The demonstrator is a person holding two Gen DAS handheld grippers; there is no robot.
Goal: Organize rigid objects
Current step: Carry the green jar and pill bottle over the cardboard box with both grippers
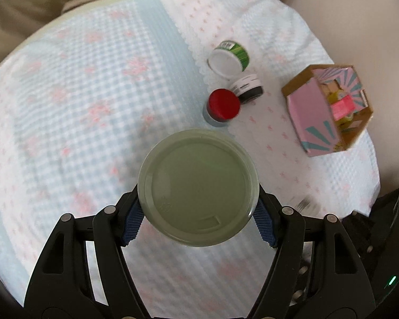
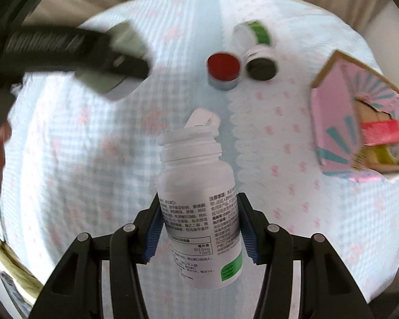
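**Two containers gripped above a quilted bed cover**

In the left wrist view, a pale green round container [image 1: 198, 187] is seen end-on, clamped between the blue pads [image 1: 131, 222] of the left gripper [image 1: 198, 220]; only its circular face is shown, its body being hidden behind it. The same gripper [image 2: 74, 50] is seen blurred at the upper left of the right wrist view, the green container [image 2: 122, 40] being partly covered by a dark finger.

Further right, on the patterned cover [image 1: 66, 106], a red-lidded jar [image 1: 223, 105], a black-and-white jar [image 1: 248, 87] and a green-labelled tub [image 1: 230, 58] lying on its side are grouped closely. A pink and teal cardboard box [image 1: 328, 110] stands near the cover's right edge; its contents are hard to make out.

In the right wrist view, a white supplement bottle [image 2: 196, 212] with its flip cap open is held by its body between the pads of the right gripper [image 2: 199, 234], neck pointing away. Its label print is too fine to be read fully.
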